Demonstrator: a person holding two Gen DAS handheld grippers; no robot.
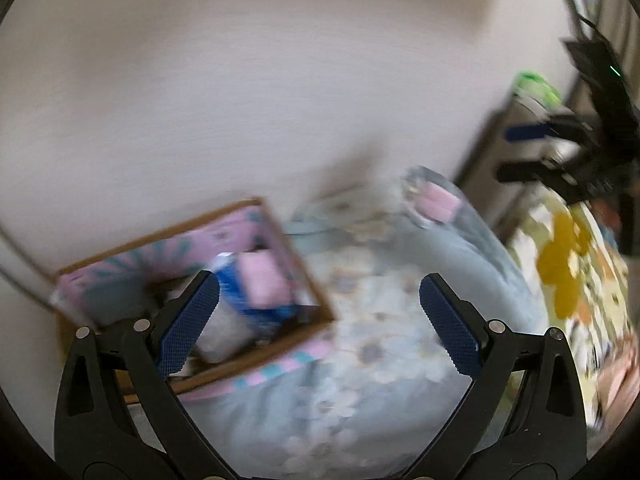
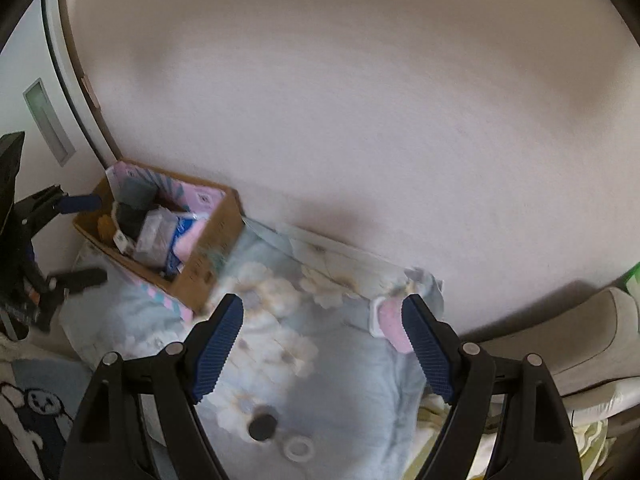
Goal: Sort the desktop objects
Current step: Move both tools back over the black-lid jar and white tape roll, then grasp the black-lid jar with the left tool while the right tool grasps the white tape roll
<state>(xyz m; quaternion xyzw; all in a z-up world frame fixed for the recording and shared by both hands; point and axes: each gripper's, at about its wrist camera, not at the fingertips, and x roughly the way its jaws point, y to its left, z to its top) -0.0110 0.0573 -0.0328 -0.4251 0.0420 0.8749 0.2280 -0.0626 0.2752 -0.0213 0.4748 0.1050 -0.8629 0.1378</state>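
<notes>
The brown cardboard box with pink and teal patterned flaps [image 2: 176, 236] sits on the pale blue flowered cloth [image 2: 304, 360], against the off-white wall, and it already holds a good share of the sorting: a grey roll, a blue and white packet, a pink soft block [image 1: 266, 282], a clear-wrapped bundle and a few smaller bits too blurred to name. That much of the task reads as done.

Outside the box, three things are left on the cloth. A pink pad in a clear wrapper [image 2: 390, 322] lies well to the right of the box, near the far edge of the cloth. A dark round disc [image 2: 262, 428] and a small white ring [image 2: 299, 449] lie nearer the camera than the box, just beside each other (whether they touch cannot be told).

The left gripper [image 1: 318, 320] hangs just beside the box's near right corner, its blue ribbed pads spread wide with nothing between them. The right gripper [image 2: 322, 348] is over the cloth to the right of the box, jaws likewise wide and empty; the pink pad shows just past its right finger, apart from it.

By my reading the job is well past halfway, with those three loose pieces the remainder. The pink pad looks the likeliest next pick for the right gripper.
</notes>
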